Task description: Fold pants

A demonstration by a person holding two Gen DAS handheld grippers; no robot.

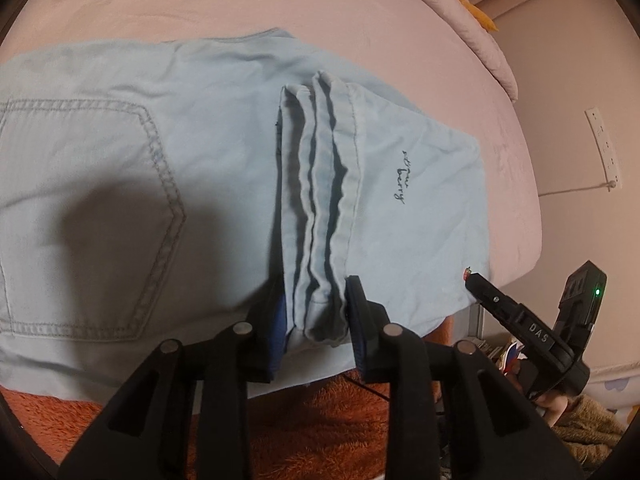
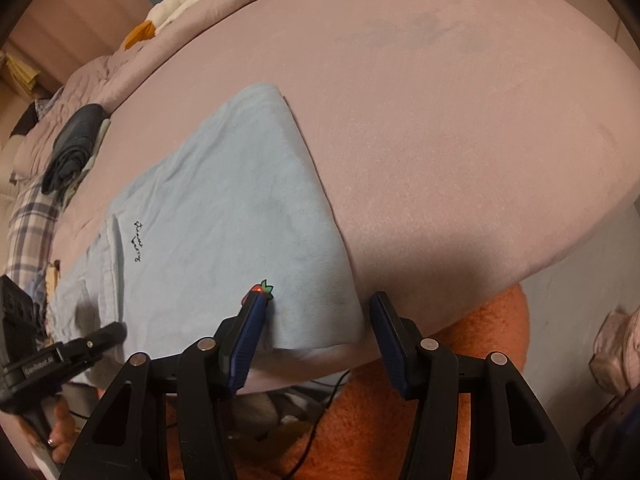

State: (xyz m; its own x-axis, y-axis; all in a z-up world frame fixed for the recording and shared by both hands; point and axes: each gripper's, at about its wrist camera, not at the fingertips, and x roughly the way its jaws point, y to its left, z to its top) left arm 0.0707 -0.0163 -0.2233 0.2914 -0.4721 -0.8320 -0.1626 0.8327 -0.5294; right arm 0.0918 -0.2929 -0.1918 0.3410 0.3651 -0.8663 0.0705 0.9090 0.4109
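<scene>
Light blue pants (image 1: 120, 168) lie on a pink bed (image 1: 280, 8), back pocket to the left, legs folded over so the stacked hems (image 1: 320, 200) run down the middle. My left gripper (image 1: 318, 316) is closed around the near end of that hem stack, with cloth filling the gap between its blue pads. In the right wrist view the folded leg (image 2: 224, 208) carries dark script and a small strawberry patch (image 2: 264, 289). My right gripper (image 2: 316, 316) is open and straddles the fold's near corner, its left finger (image 2: 250, 320) beside the patch. Its tip (image 1: 476, 284) also shows in the left wrist view.
An orange fuzzy blanket (image 2: 460, 360) lies below the bed's near edge. A bunched quilt (image 2: 100, 80), dark folded clothes (image 2: 76, 144) and a plaid cloth (image 2: 32, 216) sit at the far left. A power strip (image 1: 604, 148) hangs on the wall at right.
</scene>
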